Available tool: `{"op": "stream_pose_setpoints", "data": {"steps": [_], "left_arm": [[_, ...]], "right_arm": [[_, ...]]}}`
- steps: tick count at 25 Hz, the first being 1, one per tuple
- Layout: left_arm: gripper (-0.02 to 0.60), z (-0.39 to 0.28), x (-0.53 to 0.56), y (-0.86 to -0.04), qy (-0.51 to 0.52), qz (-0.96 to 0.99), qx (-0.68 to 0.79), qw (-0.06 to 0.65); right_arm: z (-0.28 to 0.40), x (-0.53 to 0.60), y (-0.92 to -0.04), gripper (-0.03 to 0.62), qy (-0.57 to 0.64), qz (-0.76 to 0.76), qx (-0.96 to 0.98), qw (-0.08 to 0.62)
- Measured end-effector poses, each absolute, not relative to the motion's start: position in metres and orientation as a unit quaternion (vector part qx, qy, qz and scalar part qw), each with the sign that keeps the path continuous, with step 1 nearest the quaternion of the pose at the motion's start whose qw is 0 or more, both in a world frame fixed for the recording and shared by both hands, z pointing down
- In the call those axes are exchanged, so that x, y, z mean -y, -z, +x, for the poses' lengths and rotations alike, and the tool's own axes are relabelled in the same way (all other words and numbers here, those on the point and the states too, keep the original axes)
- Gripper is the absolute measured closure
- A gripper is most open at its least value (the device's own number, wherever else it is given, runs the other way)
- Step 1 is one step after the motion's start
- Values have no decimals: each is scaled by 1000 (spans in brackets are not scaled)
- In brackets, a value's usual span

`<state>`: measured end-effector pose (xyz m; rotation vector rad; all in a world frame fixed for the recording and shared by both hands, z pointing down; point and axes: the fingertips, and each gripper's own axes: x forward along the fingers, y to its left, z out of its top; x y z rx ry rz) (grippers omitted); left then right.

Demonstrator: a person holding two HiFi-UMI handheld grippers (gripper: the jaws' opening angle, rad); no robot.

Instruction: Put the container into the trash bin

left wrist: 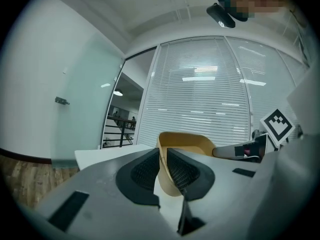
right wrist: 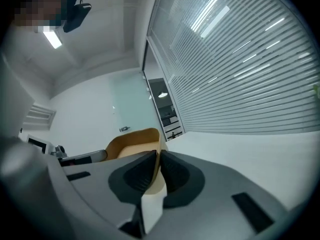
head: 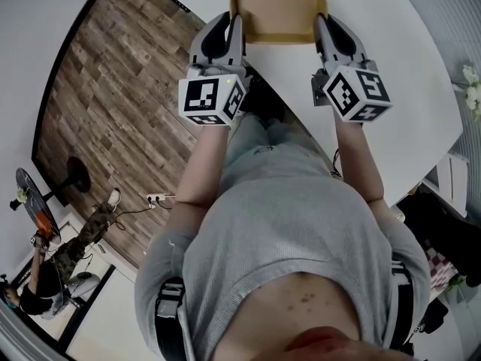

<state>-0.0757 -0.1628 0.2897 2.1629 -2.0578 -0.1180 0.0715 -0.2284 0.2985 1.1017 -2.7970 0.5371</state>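
The left gripper (head: 234, 28) and right gripper (head: 325, 30) each clamp a side wall of the shallow tan paper container (head: 279, 12), held above the white desk's (head: 409, 89) edge.

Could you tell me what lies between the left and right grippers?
In the head view, the tan container fills it; left gripper and right gripper each pinch one wall.

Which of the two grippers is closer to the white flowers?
Right. The right gripper grips the container's side toward the flowers; the left gripper grips the far side.
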Motion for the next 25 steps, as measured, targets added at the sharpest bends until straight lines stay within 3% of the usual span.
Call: {"op": "stream_pose_setpoints", "data": {"steps": [25], "left_arm": [[531, -141, 108, -287, 53, 706, 703, 67]], "right_arm": [[3, 182, -292, 510, -173, 334, 925, 49]]}}
